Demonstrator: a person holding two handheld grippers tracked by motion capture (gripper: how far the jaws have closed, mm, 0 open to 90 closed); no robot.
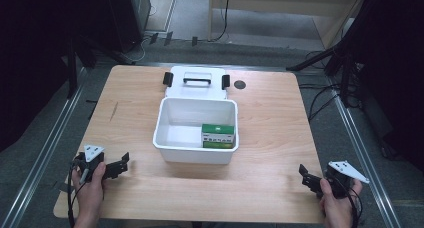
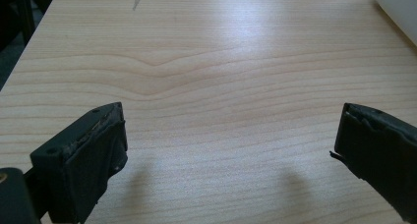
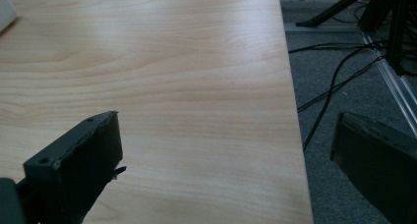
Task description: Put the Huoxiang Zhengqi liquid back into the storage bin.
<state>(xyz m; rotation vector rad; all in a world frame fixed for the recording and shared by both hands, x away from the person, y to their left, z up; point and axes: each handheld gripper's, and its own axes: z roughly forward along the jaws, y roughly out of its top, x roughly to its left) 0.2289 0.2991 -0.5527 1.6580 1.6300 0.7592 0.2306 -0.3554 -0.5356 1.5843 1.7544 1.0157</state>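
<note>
resting at the near corners of the bench [image 1: 270,113], both grippers sit well apart from the work, which looks like a parked stance that leaves the middle free. the left gripper [image 1: 119,166] lies low at the near left, its jaws spread wide with nothing between them; in the left gripper view only bare wood grain lies between the two black pads, and a white corner of the box [image 2: 401,10] peeks in at the upper right. the right gripper [image 1: 306,177] is at the near right edge, likewise released and empty; in the right gripper view one jaw hangs over the bench and the other hangs past its edge above the grey floor [image 3: 344,62] and its cables.

the white storage box [image 1: 165,138] stands in the middle of the bench, open, with its lid [image 1: 197,90] hinged back flat behind it so the handle and two black latches face up. that leaves the whole mouth clear for reaching in from above. inside, a green and white carton [image 1: 218,136] lies against the near right corner, touching or nearly touching the walls there, while the other side of the box floor is bare.

judging by this, the carton is tucked into the corner to leave room beside it, and either gripper would need to travel inward and over the rim to reach it.
</note>
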